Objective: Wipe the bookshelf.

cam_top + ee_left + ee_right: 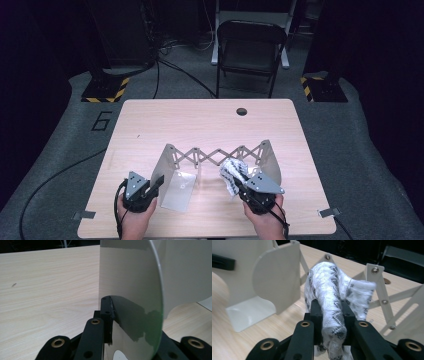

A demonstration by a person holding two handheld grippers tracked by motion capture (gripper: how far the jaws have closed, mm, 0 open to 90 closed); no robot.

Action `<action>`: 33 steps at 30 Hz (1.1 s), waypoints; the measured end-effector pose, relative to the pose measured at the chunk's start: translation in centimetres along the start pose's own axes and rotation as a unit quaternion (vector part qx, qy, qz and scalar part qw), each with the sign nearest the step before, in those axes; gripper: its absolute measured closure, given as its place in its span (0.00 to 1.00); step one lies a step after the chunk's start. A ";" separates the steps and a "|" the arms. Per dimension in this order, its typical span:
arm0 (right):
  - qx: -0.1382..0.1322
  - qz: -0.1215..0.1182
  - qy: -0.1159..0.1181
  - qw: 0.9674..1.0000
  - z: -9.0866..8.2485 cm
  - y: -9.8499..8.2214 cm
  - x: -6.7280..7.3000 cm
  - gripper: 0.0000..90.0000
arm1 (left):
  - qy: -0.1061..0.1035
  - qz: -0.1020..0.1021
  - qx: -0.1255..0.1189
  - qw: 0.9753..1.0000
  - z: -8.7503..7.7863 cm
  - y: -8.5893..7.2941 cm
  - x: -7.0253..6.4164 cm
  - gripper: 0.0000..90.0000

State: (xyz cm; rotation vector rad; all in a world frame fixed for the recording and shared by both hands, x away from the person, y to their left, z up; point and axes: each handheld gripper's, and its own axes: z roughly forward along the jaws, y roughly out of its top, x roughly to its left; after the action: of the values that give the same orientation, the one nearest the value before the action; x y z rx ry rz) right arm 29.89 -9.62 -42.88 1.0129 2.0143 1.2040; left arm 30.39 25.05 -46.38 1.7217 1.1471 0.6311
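Note:
An expanding beige rack (215,152) with a scissor lattice (384,300) stands on the wooden table (200,120). Its left end plate (167,167) sits between the jaws of my left gripper (159,181). In the left gripper view my gripper (132,320) has its left pad against that plate (130,277), and the other pad is hidden behind it. My right gripper (239,182) is shut on a crumpled white cloth with a black pattern (232,175). In the right gripper view the cloth (329,282) bulges out of my gripper (332,312), between a rounded plate (277,277) and the lattice.
The rack's right end plate (270,160) stands just behind my right hand. A cable hole (242,111) lies near the table's far edge. A folding chair (250,45) stands beyond the table, and cables trail over the grey floor.

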 end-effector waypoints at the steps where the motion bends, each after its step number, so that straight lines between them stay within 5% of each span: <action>1: 0.002 0.000 -0.005 1.000 0.1 -0.1 -0.1 0.86 | -0.001 0.002 0.001 1.000 -0.1 0.0 -0.1 0.90; 10: 0.011 -0.011 -0.031 0.999 0.6 -1.1 -0.3 0.86 | -0.010 -0.001 -0.001 1.000 -0.5 0.0 -0.7 0.87; 33: 0.022 0.012 -0.043 0.999 1.4 -2.1 -2.0 0.86 | -0.027 0.007 0.006 1.000 -0.5 -0.1 -2.1 0.84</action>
State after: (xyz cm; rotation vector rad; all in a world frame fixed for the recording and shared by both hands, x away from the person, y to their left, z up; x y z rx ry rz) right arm 31.42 -11.33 -45.19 1.0938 1.9757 1.1127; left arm 29.02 23.37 -46.10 1.7490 1.1043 0.5833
